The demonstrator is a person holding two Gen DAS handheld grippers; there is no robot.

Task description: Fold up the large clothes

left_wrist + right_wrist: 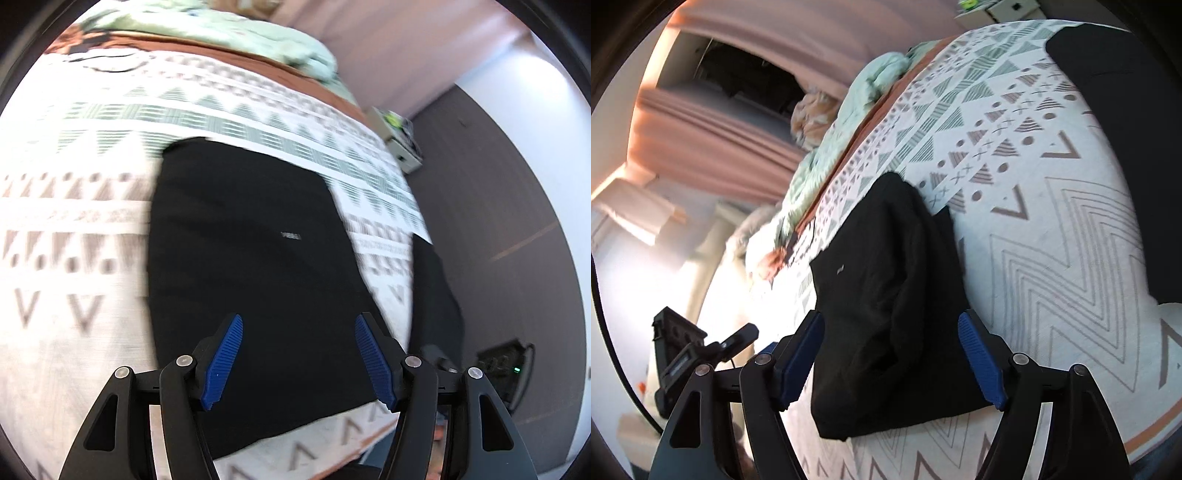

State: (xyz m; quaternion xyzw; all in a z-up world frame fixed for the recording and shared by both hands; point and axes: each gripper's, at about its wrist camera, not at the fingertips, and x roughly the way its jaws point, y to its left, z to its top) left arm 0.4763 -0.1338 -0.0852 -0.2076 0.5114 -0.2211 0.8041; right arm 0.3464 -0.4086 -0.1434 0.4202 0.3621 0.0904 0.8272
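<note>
A black garment [251, 243] lies flat and folded on the patterned white bedspread [74, 221]; a small white label shows on it. My left gripper [299, 321] hovers over its near part, blue pads [225, 362] wide apart, nothing between them. In the right wrist view a bunched, folded black garment [886, 295] rests on the bedspread [1052, 258]. My right gripper [892, 317] is open and straddles its near end, with its pads not pressing on the cloth. Another dark cloth [1115, 92] covers the bed's far right.
A mint-green blanket [258, 33] and an orange sheet edge lie along the far side of the bed. Pink curtains [713, 122] hang beyond. A dark cloth [436, 295] hangs over the bed's right edge above grey floor [498, 192]. A black device [679, 354] stands at the left.
</note>
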